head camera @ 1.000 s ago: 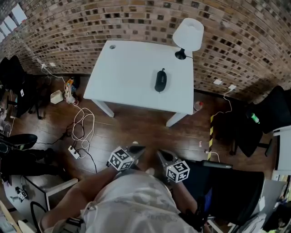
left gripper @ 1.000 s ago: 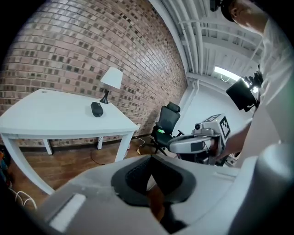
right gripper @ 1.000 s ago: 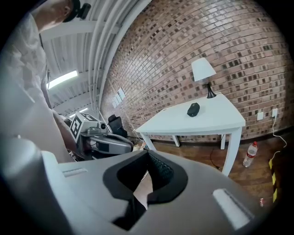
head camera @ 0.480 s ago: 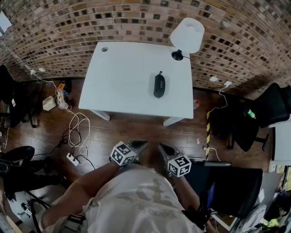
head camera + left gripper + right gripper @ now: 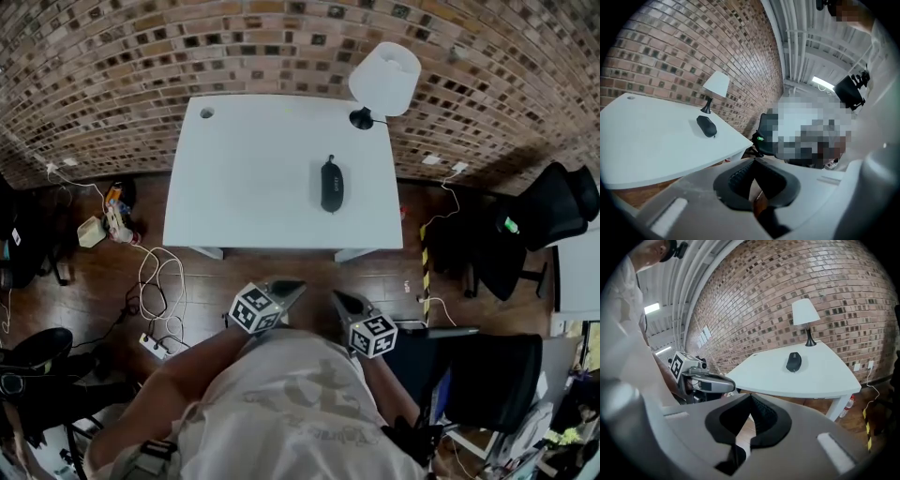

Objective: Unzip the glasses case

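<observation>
Nearest, close in front of the person's body and over the wooden floor, the left tongs and right tongs are each closed tight on nothing. They point towards the table, probably because the approach isn't finished. Farther off, the black glasses case lies closed right of the table's middle, well apart from both tongs. Beyond it stands a white lamp.

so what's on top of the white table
A black glasses case and a white lamp at the far right corner of the table. The lamp's shade covers part of its stand.
</observation>
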`<state>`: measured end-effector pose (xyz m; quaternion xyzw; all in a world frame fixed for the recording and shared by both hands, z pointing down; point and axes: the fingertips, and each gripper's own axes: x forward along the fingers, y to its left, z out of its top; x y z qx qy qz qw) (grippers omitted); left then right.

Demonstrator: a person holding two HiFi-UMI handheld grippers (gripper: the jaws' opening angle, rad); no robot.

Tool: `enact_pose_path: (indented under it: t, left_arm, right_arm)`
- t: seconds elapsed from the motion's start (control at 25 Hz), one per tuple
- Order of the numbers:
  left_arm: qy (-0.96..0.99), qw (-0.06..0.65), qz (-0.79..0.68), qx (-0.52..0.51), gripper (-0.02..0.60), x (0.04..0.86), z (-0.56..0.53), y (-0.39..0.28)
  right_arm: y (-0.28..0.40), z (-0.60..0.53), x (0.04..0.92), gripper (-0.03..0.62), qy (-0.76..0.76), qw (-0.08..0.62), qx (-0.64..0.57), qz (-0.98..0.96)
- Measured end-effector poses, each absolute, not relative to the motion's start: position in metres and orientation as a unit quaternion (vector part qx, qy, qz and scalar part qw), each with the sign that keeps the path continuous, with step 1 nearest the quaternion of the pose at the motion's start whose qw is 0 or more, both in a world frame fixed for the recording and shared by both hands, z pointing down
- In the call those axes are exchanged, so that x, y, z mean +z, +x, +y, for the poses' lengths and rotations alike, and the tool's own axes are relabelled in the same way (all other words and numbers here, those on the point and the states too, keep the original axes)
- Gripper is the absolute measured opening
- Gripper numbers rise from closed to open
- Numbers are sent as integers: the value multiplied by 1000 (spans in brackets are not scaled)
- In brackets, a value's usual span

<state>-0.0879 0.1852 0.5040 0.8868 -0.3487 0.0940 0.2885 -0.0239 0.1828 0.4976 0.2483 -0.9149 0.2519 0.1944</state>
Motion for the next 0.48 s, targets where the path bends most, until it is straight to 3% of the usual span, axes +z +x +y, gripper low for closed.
enact_pose_path:
  t: [0.48]
  left_arm:
    - [860, 299, -409, 55, 4, 506, 166, -150]
  right_arm:
    - [-68, 159, 490, 8, 213, 224, 237, -921]
